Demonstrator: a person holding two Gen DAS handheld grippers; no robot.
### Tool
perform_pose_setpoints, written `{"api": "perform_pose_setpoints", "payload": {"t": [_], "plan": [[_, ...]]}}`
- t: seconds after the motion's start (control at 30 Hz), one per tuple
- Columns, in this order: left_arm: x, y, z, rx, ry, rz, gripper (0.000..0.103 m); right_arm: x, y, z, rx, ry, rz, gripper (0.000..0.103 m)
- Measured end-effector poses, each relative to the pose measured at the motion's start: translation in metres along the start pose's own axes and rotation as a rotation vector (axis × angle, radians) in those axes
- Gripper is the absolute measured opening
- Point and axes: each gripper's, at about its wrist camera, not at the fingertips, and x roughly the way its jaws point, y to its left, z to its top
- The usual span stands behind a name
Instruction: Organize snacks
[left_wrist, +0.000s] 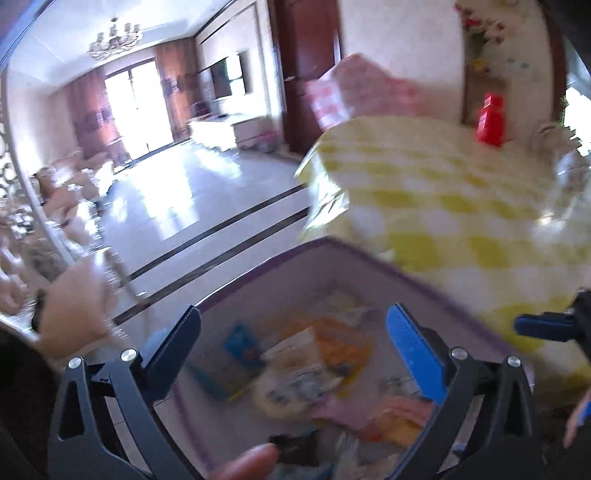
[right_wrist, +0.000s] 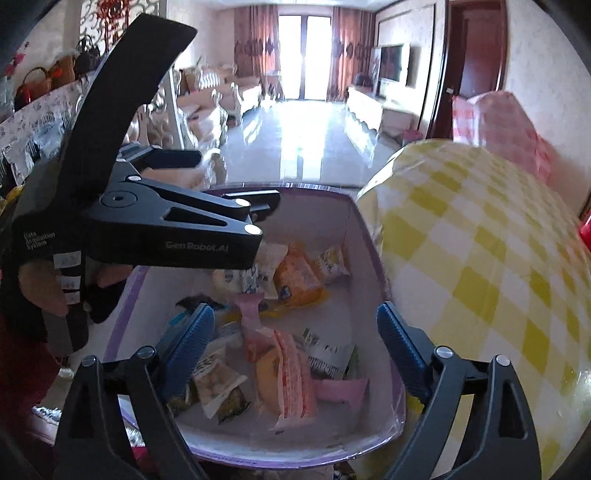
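Note:
A white box with a purple rim (right_wrist: 360, 229) stands beside a table covered in a yellow checked cloth (right_wrist: 480, 266). It holds several snack packets, among them an orange packet (right_wrist: 297, 278) and a pink-striped packet (right_wrist: 291, 373). My right gripper (right_wrist: 291, 332) hangs open and empty over the near end of the box. My left gripper (left_wrist: 291, 328) is open and empty over the same box (left_wrist: 332, 245); its view is blurred. The left gripper body (right_wrist: 166, 221) shows in the right wrist view at the box's far left rim.
A red bottle (left_wrist: 489, 118) and a clear glass item (left_wrist: 565, 162) stand on the table. A pink checked bag (right_wrist: 502, 122) lies at the table's far edge. Glossy tiled floor (right_wrist: 306, 147) stretches beyond the box toward sofas and a TV cabinet.

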Motion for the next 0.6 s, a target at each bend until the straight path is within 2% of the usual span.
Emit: {"api": "perform_pose_setpoints", "payload": {"t": [0.13,0.33,0.6], "plan": [[0.007,0.006,-0.007,-0.040,0.072,-0.023,0.101,0.011,0.003,0.002,-0.022,0.075,-0.031,0.087],[0.022,0.001,-0.014,-0.036,0.155,-0.031,0.101,0.027,-0.001,-0.005,0.008,0.151,-0.038,0.087],[0.036,-0.004,-0.023,-0.044,0.211,-0.051,0.101,0.036,-0.006,-0.011,0.041,0.180,-0.050,0.087]]}}
